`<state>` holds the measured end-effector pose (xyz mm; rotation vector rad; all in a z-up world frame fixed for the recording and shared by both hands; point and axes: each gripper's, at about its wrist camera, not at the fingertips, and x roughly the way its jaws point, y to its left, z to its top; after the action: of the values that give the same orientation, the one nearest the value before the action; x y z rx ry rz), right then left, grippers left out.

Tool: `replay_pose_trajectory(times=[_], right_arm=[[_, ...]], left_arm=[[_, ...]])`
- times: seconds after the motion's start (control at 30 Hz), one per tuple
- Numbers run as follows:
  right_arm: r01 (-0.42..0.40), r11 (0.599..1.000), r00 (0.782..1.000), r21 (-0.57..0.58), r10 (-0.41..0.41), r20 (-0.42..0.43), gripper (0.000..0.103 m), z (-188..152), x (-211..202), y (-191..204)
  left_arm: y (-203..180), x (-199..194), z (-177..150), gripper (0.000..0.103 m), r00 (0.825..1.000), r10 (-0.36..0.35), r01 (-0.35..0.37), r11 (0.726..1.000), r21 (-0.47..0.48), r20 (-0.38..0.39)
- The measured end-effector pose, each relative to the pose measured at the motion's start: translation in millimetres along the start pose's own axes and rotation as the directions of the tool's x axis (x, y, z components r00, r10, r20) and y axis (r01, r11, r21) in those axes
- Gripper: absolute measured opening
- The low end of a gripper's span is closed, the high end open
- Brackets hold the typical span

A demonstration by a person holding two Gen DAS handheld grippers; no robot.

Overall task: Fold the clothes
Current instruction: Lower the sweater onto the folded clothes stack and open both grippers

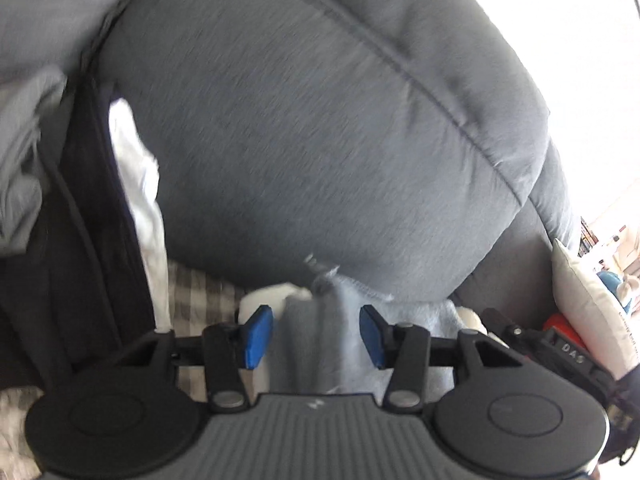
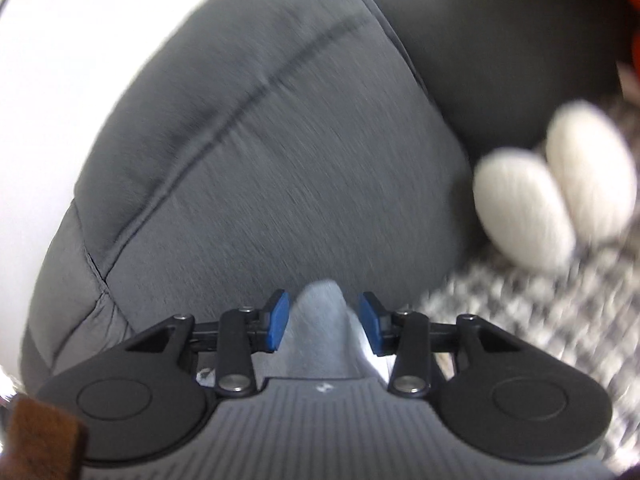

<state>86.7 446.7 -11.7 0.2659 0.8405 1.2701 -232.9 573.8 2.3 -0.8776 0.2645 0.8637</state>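
Cushion (image 1: 320, 120) fills nearly everything from both wrists, a big grey sofa cushion with a stitched seam running across it, and both views are smeared with blur. Left gripper (image 1: 316, 336) has its blue pads (image 1: 256, 336) spread apart, and a bunched fold of pale blue-grey garment (image 1: 320, 328) rises up between them; the pads stand clear of the cloth on either side, so nothing is pinched. Right gripper (image 2: 323, 322) shows the same picture: blue fingers (image 2: 278, 322) apart, a peak of the same light grey-blue cloth (image 2: 322, 320) standing in the gap, unclamped. Underneath lies a black-and-white checked cover (image 2: 540, 320), with two pale rounded shapes (image 2: 556, 192) resting near the cushion's edge, too blurred to name. Off to the left of the left wrist view sits a heap of dark fabric (image 1: 80, 200) and a strip of white cloth (image 1: 140, 184). At the right edge a white pillow (image 1: 592, 312) leans by the sofa arm, carrying small print too tiny to read. Only legible writing: "DAS" on a black device (image 1: 568, 350) just beside that gripper.
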Motion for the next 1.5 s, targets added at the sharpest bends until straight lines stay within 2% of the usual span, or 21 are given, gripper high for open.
replay_pose_trajectory(times=[0.13, 0.2, 0.27, 0.3, 0.33, 0.37, 0.47, 0.7, 0.73, 0.77, 0.83, 0.93, 1.03, 1.2, 1.27, 1.43, 1.5], right_arm=[[0.012, 0.988, 0.995, -0.155, 0.003, 0.096, 0.038, -9.1, -10.1, 21.0], [0.037, 0.971, 0.993, -0.236, -0.009, 0.12, 0.031, -14.4, -8.2, 29.5], [0.062, 0.954, 0.992, -0.292, -0.027, 0.122, 0.026, -22.0, -3.0, 33.1], [0.081, 0.951, 0.993, -0.299, -0.051, 0.108, 0.023, -24.7, 1.6, 30.3], [0.1, 0.947, 0.993, -0.306, -0.074, 0.094, 0.022, -27.4, 6.1, 27.5], [0.119, 0.942, 0.992, -0.313, -0.098, 0.081, 0.016, -30.1, 10.6, 24.7], [0.16, 0.932, 0.987, -0.326, -0.153, 0.048, 0.011, -38.1, 22.4, 13.4], [0.204, 0.926, 0.979, -0.316, -0.198, 0.051, 0.014, -41.2, 29.3, 6.2], [0.206, 0.927, 0.978, -0.314, -0.198, 0.057, 0.017, -41.1, 24.3, 8.3], [0.208, 0.927, 0.978, -0.311, -0.198, 0.063, 0.024, -41.0, 19.4, 10.5], [0.207, 0.93, 0.978, -0.303, -0.195, 0.07, 0.025, -40.5, 7.5, 13.2], [0.211, 0.933, 0.977, -0.293, -0.207, 0.047, 0.025, -39.0, -12.8, 18.8], [0.222, 0.922, 0.974, -0.318, -0.223, 0.033, 0.025, -40.9, -33.4, 26.7], [0.23, 0.918, 0.971, -0.323, -0.24, 0.008, 0.036, -45.9, -70.0, 35.3], [0.236, 0.917, 0.968, -0.321, -0.251, -0.006, 0.039, -48.4, -82.8, 36.7], [0.253, 0.924, 0.958, -0.288, -0.281, -0.06, 0.047, -58.6, -110.7, 36.2], [0.258, 0.927, 0.955, -0.271, -0.288, -0.075, 0.053, -62.4, -120.8, 34.9]], left_arm=[[-18.1, -4.5, -5.0, 0.048, 0.994, 0.022, -0.036, 0.992, 0.125, 0.109], [-24.6, 1.4, -10.7, 0.046, 0.993, 0.027, -0.049, 0.98, 0.194, 0.114], [-26.7, 12.8, -16.9, 0.034, 0.996, 0.03, -0.049, 0.969, 0.242, 0.081], [-27.4, 19.5, -20.0, 0.031, 0.997, 0.043, -0.057, 0.964, 0.261, 0.058], [-26.3, 25.9, -22.3, 0.024, 0.998, 0.059, -0.067, 0.96, 0.273, 0.038], [-23.5, 31.7, -22.8, 0.02, 0.997, 0.067, -0.072, 0.959, 0.274, 0.028], [-14.7, 47.2, -21.6, 0.02, 0.997, 0.076, -0.077, 0.96, 0.267, 0.013], [-30.0, 48.6, -24.5, 0.021, 0.99, 0.136, -0.138, 0.939, 0.315, 0.031], [-32.9, 45.3, -24.6, 0.024, 0.989, 0.144, -0.148, 0.936, 0.321, 0.034], [-35.2, 41.2, -24.4, 0.029, 0.988, 0.152, -0.155, 0.933, 0.326, 0.036], [-38.1, 32.8, -24.2, 0.035, 0.986, 0.162, -0.164, 0.93, 0.33, 0.033], [-44.8, 21.5, -20.5, 0.039, 0.984, 0.177, -0.174, 0.931, 0.322, 0.02], [-56.4, 10.2, -22.3, 0.05, 0.978, 0.207, -0.198, 0.922, 0.334, 0.009], [-70.8, -12.1, -28.3, 0.068, 0.97, 0.243, -0.219, 0.914, 0.342, -0.026], [-75.1, -20.4, -32.1, 0.082, 0.968, 0.249, -0.222, 0.913, 0.343, -0.037], [-85.8, -41.2, -44.6, 0.1, 0.963, 0.267, -0.239, 0.898, 0.369, -0.025], [-87.5, -46.8, -48.4, 0.102, 0.966, 0.255, -0.223, 0.901, 0.372, -0.04]])
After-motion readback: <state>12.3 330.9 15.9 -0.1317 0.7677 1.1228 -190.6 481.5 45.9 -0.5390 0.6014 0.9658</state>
